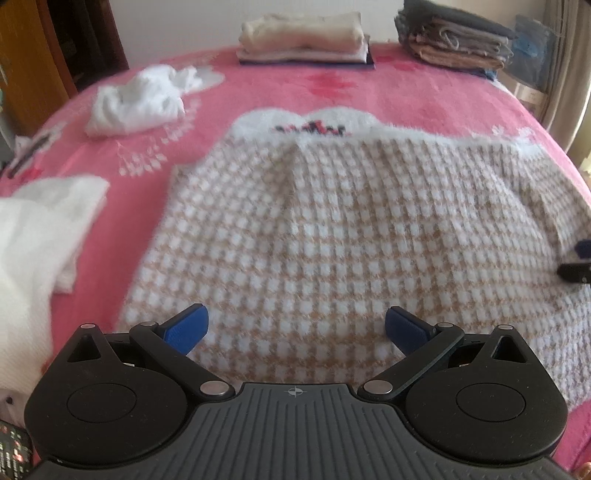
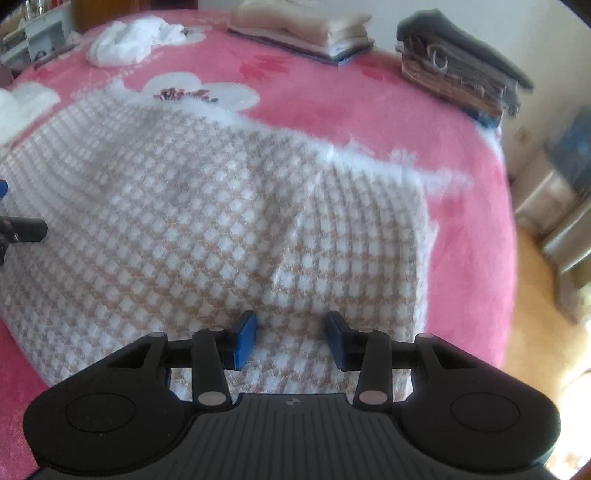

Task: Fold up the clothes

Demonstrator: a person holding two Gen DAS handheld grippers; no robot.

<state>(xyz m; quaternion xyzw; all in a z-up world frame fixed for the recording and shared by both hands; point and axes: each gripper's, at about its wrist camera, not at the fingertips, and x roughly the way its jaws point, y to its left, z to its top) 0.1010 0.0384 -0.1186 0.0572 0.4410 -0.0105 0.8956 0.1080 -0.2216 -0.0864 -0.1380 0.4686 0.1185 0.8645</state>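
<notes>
While a pink flowered blanket (image 1: 388,96) covers the bed, a beige-and-white checked knit garment (image 1: 332,229) lies spread across its near half, mostly flat with a few ridges. Judging by that, this piece awaits folding. At the far edge stand 2 folded stacks, one cream (image 1: 303,33), one grey-brown (image 1: 454,37), so part of the laundry looks done. A crumpled white garment (image 1: 136,99) and another white piece (image 1: 40,229) lie loose. The left gripper (image 1: 295,328) hovers with jaws released wide; the right gripper (image 2: 290,339) likewise holds nothing.
</notes>
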